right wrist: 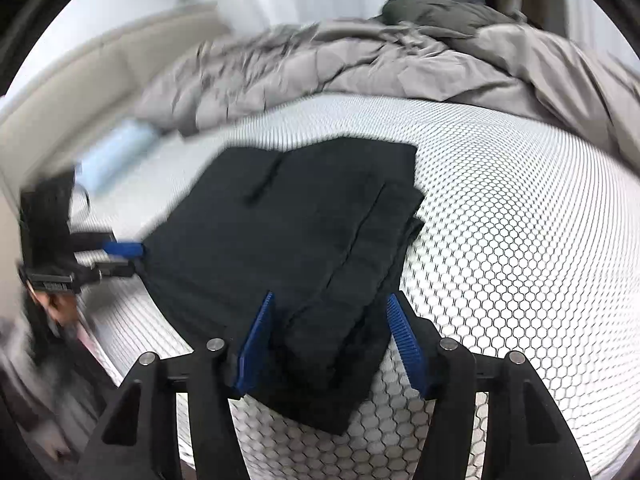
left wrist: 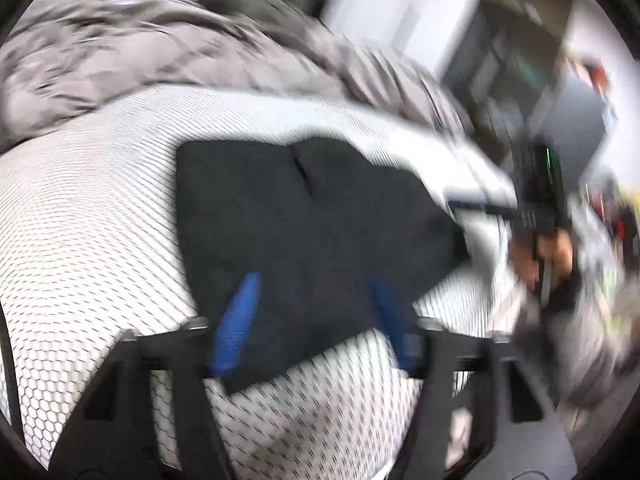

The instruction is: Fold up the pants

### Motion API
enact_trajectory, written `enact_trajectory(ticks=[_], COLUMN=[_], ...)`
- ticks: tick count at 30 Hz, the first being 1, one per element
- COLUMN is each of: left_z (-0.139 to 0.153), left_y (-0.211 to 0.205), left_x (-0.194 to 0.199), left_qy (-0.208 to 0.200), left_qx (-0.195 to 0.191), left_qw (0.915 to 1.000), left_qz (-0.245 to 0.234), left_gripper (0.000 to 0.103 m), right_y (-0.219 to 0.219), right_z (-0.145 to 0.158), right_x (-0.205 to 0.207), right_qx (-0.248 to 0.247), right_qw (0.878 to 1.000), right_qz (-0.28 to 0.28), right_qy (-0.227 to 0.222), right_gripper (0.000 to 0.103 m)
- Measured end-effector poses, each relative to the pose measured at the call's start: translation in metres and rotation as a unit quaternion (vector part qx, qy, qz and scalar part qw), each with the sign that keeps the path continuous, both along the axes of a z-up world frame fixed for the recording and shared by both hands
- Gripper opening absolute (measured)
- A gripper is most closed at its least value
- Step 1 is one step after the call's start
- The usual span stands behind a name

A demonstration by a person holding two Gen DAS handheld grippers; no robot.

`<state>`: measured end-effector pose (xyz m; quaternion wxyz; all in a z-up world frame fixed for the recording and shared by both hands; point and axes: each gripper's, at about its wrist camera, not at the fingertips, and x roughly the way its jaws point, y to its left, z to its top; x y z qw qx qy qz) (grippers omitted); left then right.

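Pants of dark black cloth (right wrist: 288, 240) lie folded in a compact stack on the white honeycomb-mesh mattress (right wrist: 520, 240), so your left gripper (left wrist: 316, 320) and right gripper (right wrist: 332, 340) hover with blue fingers (right wrist: 256, 344) apart, clamping nothing, seemingly letting go

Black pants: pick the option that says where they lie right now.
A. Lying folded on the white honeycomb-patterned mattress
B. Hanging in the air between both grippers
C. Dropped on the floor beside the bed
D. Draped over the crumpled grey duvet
A. The black pants lie as a flat, layered bundle on the white honeycomb-patterned mattress, apart from the grey duvet behind them, and the right gripper stands open with its pads clear of the cloth.
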<state>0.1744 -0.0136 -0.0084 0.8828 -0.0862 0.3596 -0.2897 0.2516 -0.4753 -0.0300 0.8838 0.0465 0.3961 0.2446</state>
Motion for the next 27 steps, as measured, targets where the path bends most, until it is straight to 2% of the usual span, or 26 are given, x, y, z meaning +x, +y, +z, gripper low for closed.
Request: enact_trajectory(ticks=[2,3,4,5,6,7,8,9,10,12,15,16,18,20,22,23,24,25,26,27], left_z=[-0.008,-0.019,-0.028,-0.040,-0.050,-0.053,-0.051,-0.047,-0.041,-0.033,-0.035,-0.037,-0.038,-0.040,-0.043,-0.042,-0.040,-0.038,-0.037,-0.036], left_y=[0.012,0.015,0.015,0.015,0.015,0.015,0.017,0.018,0.020,0.023,0.028,0.029,0.029,0.029,0.022,0.017,0.012,0.009,0.006,0.004], left_x=[0.018,0.031,0.039,0.048,0.056,0.059,0.061,0.065,0.070,0.076,0.084,0.083,0.073,0.064,0.060,0.063,0.066,0.068,0.074,0.079], left_qy=[0.029,0.062,0.084,0.114,0.131,0.130,0.128,0.126,0.122,0.110,0.121,0.126,0.129,0.137,0.142,0.138,0.129,0.123,0.125,0.128], left_qx=[-0.014,-0.011,-0.011,-0.010,-0.009,-0.010,-0.013,-0.018,-0.022,-0.008,0.004,0.000,-0.001,-0.011,-0.033,-0.036,-0.027,-0.023,-0.023,-0.029], left_qw=[0.9988,0.9970,0.9952,0.9922,0.9897,0.9895,0.9897,0.9899,0.9904,0.9912,0.9886,0.9876,0.9880,0.9879,0.9876,0.9883,0.9900,0.9909,0.9910,0.9906], left_qz=[0.036,0.045,0.049,0.051,0.058,0.062,0.063,0.063,0.062,0.073,0.090,0.093,0.085,0.071,0.058,0.052,0.050,0.049,0.044,0.039], left_gripper=[0.067,0.062,0.049,0.040,0.037,0.030,0.021,0.016,0.008,0.008,0.008,0.008,0.012,0.031,0.041,0.041,0.037,0.015,0.002,0.002], right_y=[-0.013,-0.017,-0.019,-0.019,-0.018,-0.015,-0.013,-0.012,-0.010,-0.003,0.012,0.016,0.018,0.007,-0.005,-0.006,-0.008,-0.010,-0.005,-0.002], right_z=[-0.007,-0.012,-0.020,-0.028,-0.040,-0.049,-0.051,-0.051,-0.048,-0.039,-0.035,-0.037,-0.039,-0.039,-0.042,-0.045,-0.048,-0.050,-0.050,-0.051], right_x=[0.015,0.022,0.032,0.040,0.047,0.052,0.054,0.057,0.061,0.067,0.089,0.094,0.097,0.093,0.086,0.086,0.084,0.081,0.080,0.080], right_qx=[0.054,0.071,0.082,0.086,0.093,0.104,0.112,0.115,0.113,0.105,0.088,0.064,0.045,0.064,0.086,0.097,0.110,0.117,0.123,0.127], right_qw=[0.998,0.996,0.993,0.991,0.988,0.985,0.985,0.985,0.986,0.989,0.991,0.993,0.994,0.991,0.989,0.988,0.986,0.986,0.985,0.985], right_qz=[-0.016,-0.022,-0.026,-0.028,-0.027,-0.024,-0.021,-0.019,-0.022,-0.028,-0.035,-0.036,-0.035,-0.031,-0.025,-0.024,-0.025,-0.033,-0.039,-0.046], right_qy=[0.033,0.054,0.081,0.103,0.123,0.136,0.131,0.128,0.121,0.103,0.091,0.089,0.098,0.109,0.119,0.121,0.123,0.118,0.112,0.108], right_gripper=[0.072,0.072,0.072,0.068,0.056,0.051,0.047,0.039,0.037,0.031,0.030,0.032,0.041,0.044,0.044,0.044,0.044,0.043,0.040,0.036])
